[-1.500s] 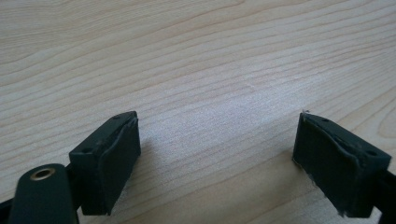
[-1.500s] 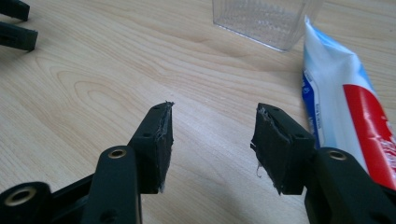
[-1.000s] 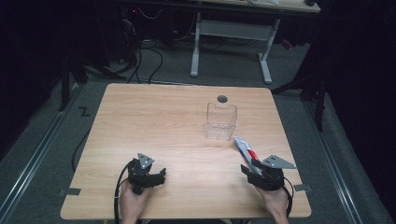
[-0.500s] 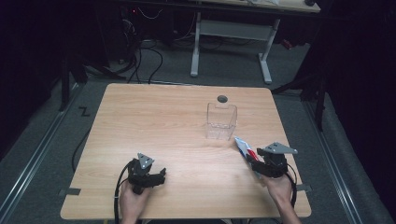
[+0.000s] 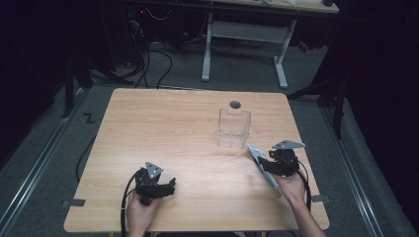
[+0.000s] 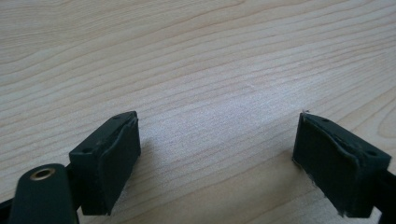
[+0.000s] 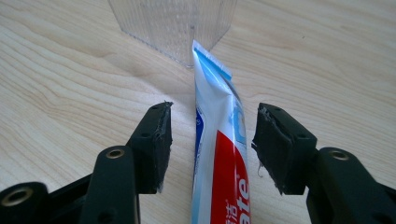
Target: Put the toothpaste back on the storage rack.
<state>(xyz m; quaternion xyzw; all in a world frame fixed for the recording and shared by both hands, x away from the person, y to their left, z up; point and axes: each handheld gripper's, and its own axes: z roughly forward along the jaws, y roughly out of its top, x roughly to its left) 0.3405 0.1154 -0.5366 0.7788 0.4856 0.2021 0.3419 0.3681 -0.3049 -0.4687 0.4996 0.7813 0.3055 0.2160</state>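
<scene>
A fixed high camera looked forward and down over the whole wooden table (image 5: 163, 128) from the person's side. Two cameras rode low on the grippers, each facing along its own black jaws, close to the tabletop. The right gripper view and the high view shared the toothpaste tube (image 7: 217, 154) and the clear container (image 5: 234, 127).

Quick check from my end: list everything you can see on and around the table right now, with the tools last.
toothpaste tube: one, white, blue and red, flat on the table's right side, between the right tool's jaws, pads clear of it
clear container: one, transparent, upright, beyond the tube
table: one, light wood
round grommet: one, dark, far edge
white desk frame: one, behind the table
left tool: black, open over bare wood
right tool: black, open, straddling the tube
</scene>
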